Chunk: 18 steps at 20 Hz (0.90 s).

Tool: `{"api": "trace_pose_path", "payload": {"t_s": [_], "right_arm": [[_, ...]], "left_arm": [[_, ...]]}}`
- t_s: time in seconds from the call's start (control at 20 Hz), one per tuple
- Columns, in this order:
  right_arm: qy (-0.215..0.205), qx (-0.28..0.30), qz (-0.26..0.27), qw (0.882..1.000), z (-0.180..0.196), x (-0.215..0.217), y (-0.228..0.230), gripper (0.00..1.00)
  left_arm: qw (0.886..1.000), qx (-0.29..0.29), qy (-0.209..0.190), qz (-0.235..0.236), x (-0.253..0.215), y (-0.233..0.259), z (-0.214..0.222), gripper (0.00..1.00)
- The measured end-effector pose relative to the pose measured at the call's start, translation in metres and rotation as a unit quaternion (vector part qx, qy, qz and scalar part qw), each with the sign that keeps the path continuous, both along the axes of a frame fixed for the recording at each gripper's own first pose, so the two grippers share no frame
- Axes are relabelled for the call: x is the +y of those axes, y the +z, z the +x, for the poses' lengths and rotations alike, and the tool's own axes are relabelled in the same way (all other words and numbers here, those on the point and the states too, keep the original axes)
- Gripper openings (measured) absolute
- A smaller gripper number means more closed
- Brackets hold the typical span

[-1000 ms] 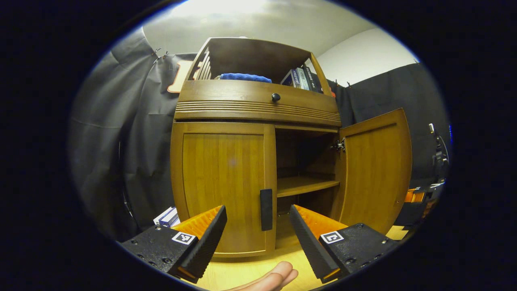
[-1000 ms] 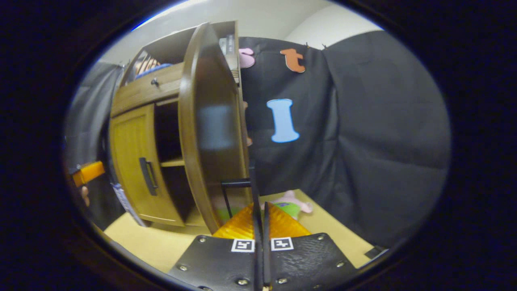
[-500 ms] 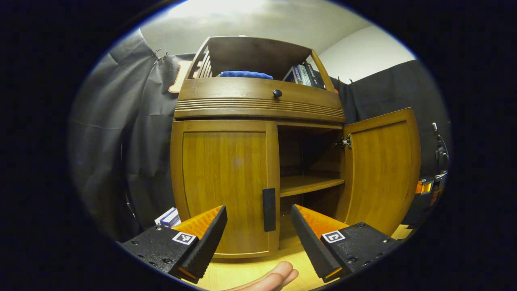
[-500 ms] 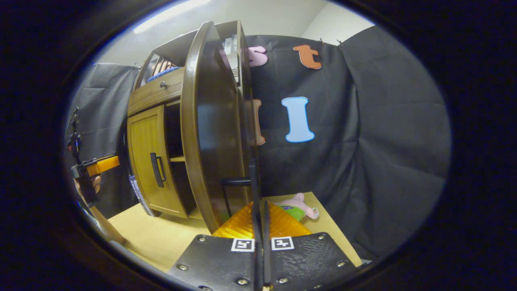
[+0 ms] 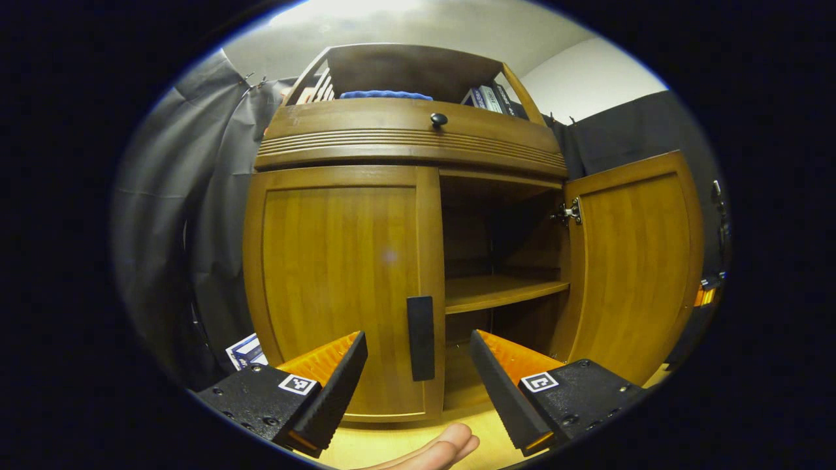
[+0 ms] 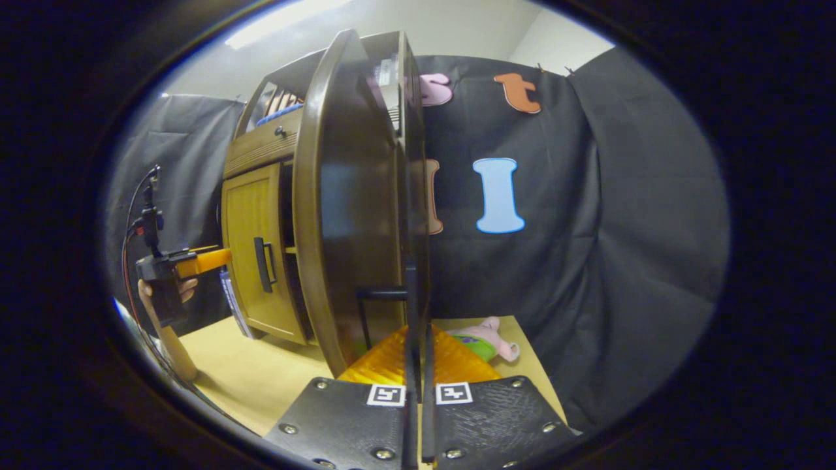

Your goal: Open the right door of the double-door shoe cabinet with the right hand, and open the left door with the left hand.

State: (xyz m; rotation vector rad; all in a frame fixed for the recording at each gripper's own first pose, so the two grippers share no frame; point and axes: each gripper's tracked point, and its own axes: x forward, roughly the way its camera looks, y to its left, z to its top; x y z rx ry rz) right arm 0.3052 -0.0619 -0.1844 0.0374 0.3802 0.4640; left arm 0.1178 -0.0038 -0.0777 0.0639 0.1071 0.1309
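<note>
The wooden shoe cabinet point(image 5: 405, 140) stands close ahead in the left gripper view. Its left door point(image 5: 339, 281) is closed, with a black handle point(image 5: 420, 338) at its inner edge. My left gripper point(image 5: 418, 339) is open, one finger on each side of that handle, a little short of it. The right door point(image 5: 637, 261) stands swung open, and an inner shelf point(image 5: 499, 290) shows. In the right gripper view I see the right door point(image 6: 353, 202) edge-on. My right gripper point(image 6: 418, 329) is shut on its black handle point(image 6: 382, 294). The left gripper point(image 6: 196, 261) shows far left there.
The cabinet's top shelf holds a blue cloth point(image 5: 385, 95) and some books point(image 5: 486, 98). Boxes point(image 5: 245, 349) lie on the floor left of the cabinet. A pink and green plush toy point(image 6: 486, 336) lies on the wooden floor point(image 6: 261, 378) behind the open door. Black cloth walls surround the booth.
My left gripper has moved closer to the left door, which now looms larger. The right door has swung a little further open with my right gripper on its handle.
</note>
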Motion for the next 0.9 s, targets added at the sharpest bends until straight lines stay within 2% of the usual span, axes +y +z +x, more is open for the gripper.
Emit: {"api": "trace_pose_path", "payload": {"t_s": [0.3, 0.4, 0.5, 0.55, 0.6, 0.65, 0.7, 0.8, 0.85, 0.9], "right_arm": [[-0.015, -0.015, 0.014, 1.0, -0.018, -0.005, 0.001, 0.03], [-0.034, -0.025, 0.016, 0.999, -0.035, -0.012, 0.008, 0.03], [-0.071, -0.05, 0.006, 0.996, -0.049, -0.027, 0.017, 0.03], [-0.086, -0.06, 0.019, 0.994, -0.061, -0.03, 0.025, 0.16], [-0.104, -0.073, 0.034, 0.991, -0.074, -0.031, 0.033, 0.11], [-0.119, -0.078, 0.047, 0.989, -0.085, -0.031, 0.037, 0.16], [-0.133, -0.081, 0.056, 0.986, -0.092, -0.033, 0.035, 0.24], [-0.154, -0.083, 0.088, 0.981, -0.111, -0.032, 0.038, 0.39], [-0.162, -0.081, 0.102, 0.978, -0.118, -0.031, 0.039, 0.32], [-0.169, -0.078, 0.106, 0.977, -0.123, -0.031, 0.037, 0.36]], "left_arm": [[0.999, -0.006, -0.023, 0.022, -0.024, -0.026, 0.045, 0.99], [1.0, -0.007, -0.012, 0.023, -0.019, -0.034, 0.057, 0.99], [1.0, 0.002, 0.005, 0.031, -0.012, -0.038, 0.061, 0.99], [0.999, -0.014, -0.004, 0.035, -0.015, -0.033, 0.062, 0.99], [0.999, -0.038, -0.005, 0.037, -0.015, -0.022, 0.064, 0.94], [0.998, -0.052, 0.004, 0.043, -0.011, -0.014, 0.061, 0.89], [0.997, -0.059, 0.016, 0.052, -0.004, -0.009, 0.059, 0.97], [0.996, -0.065, 0.022, 0.054, -0.004, -0.006, 0.057, 0.96], [0.996, -0.067, 0.025, 0.054, 0.0, -0.004, 0.057, 0.93], [0.995, -0.07, 0.032, 0.056, 0.005, -0.004, 0.058, 0.93]]}}
